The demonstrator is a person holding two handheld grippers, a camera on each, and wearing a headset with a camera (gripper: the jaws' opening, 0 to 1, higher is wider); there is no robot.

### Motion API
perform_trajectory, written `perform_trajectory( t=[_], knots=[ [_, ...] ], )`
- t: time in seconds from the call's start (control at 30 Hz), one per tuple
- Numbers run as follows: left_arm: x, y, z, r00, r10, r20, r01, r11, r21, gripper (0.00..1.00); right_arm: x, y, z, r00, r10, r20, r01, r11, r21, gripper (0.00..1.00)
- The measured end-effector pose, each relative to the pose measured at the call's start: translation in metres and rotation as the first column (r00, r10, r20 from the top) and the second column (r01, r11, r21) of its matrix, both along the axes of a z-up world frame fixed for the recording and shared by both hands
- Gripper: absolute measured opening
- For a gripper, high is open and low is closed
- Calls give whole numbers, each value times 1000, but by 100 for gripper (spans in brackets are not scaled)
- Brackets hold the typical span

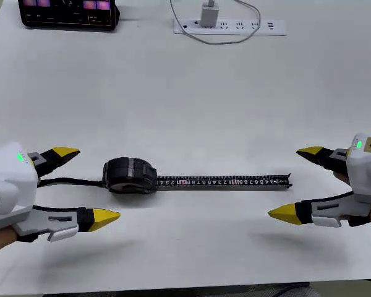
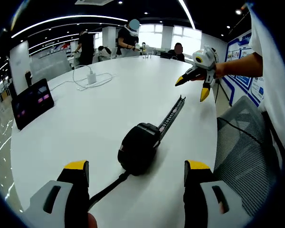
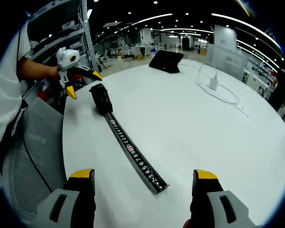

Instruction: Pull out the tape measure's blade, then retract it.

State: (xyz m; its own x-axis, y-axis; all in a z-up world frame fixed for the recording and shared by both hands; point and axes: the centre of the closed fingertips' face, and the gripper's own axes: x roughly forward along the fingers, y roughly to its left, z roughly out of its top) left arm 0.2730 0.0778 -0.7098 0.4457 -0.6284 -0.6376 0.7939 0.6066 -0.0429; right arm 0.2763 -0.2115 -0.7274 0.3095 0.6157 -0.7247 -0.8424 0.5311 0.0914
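A white table (image 1: 185,93) is standing in a bright open office. The left gripper (image 1: 99,183) is pointing level at the black tape measure (image 1: 130,175) just ahead, its jaws spread wide and holding nothing. The right gripper (image 1: 283,182) is facing it, its 2 jaws equally wide. The blade (image 1: 222,182) is lying extended flat, its tip between them.
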Motion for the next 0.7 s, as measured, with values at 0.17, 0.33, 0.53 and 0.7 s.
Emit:
perform_trajectory(
  t=[0.17,0.33,0.53,0.7],
  knots=[
    [-4,3,2,1000,25,5,-25,1000,-11,81,-2,3,5,1000,-21,21,21,1000,13,85],
    [-10,9,-1,999,48,2,-48,999,-3,81,-3,3,11,998,-47,52,46,999,25,85],
    [-14,11,-1,997,80,-5,-80,997,-21,83,-7,3,16,994,-76,78,73,997,40,86],
    [-17,10,0,996,93,0,-93,995,-28,84,-11,3,16,992,-98,84,94,994,49,88]
  ],
)
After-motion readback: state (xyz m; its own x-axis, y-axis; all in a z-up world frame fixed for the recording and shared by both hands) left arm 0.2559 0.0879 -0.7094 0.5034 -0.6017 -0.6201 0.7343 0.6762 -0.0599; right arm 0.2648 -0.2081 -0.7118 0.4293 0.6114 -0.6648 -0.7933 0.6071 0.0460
